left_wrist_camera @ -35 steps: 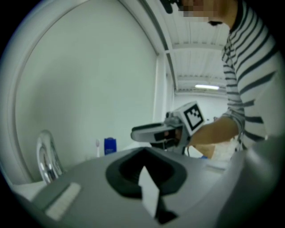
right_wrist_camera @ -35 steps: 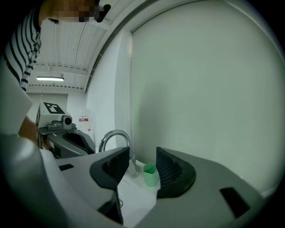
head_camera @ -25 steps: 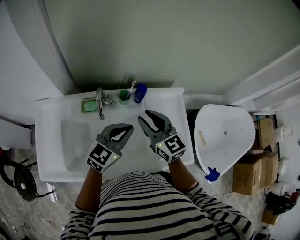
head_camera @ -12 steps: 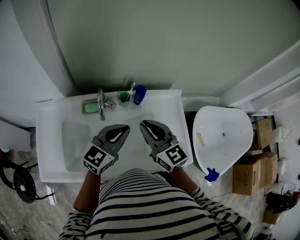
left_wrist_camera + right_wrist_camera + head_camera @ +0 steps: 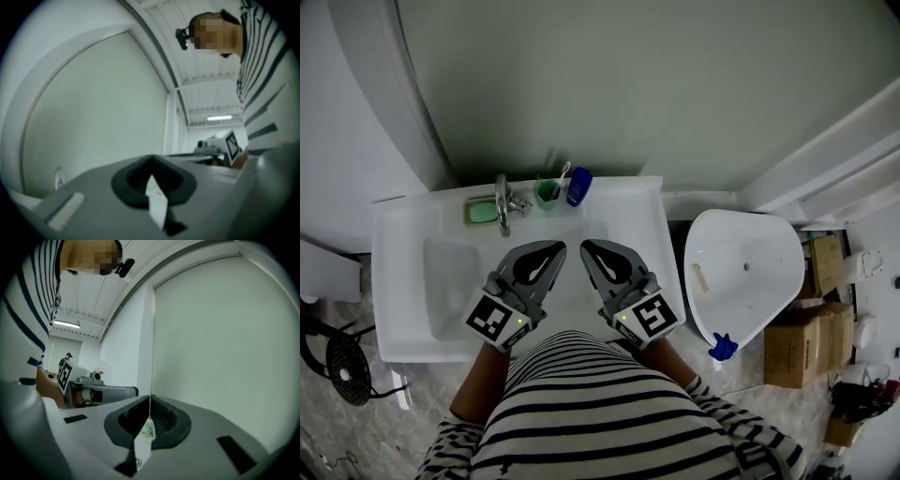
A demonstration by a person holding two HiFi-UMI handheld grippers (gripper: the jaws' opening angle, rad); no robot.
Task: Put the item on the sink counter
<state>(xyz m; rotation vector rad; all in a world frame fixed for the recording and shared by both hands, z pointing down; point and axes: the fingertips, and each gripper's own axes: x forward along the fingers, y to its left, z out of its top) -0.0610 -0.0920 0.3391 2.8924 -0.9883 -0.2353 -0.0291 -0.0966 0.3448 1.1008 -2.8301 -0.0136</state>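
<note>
Room: small washroom, pale green wall (image 5: 628, 84) behind a white sink counter (image 5: 628, 220); white toilet (image 5: 750, 272) off the counter's right edge, cardboard boxes (image 5: 811, 337) beyond it.
Counter, back edge: chrome faucet (image 5: 501, 206) left of middle; green soap dish (image 5: 478, 214) just left of it; green cup (image 5: 547, 192) holding a toothbrush (image 5: 563, 172) to its right.
Counter, left part: sunken basin (image 5: 450, 281).
Left gripper (image 5: 558, 247): held over the middle of the counter by a person in a striped top (image 5: 609, 412); jaws pressed together, nothing between them, touching nothing that I can see.
Right gripper (image 5: 586, 246): just beside the left one, its tip close to the other's tip; jaws have just been closing and now meet, with nothing between the pads.
Item: blue container (image 5: 579, 186), standing on the counter's back edge right of middle, just beside the green cup; whether the two touch I cannot tell.
Item relative to grippers: beyond both tips, toward the wall, roughly in line with the gap between them, apart from both.
</note>
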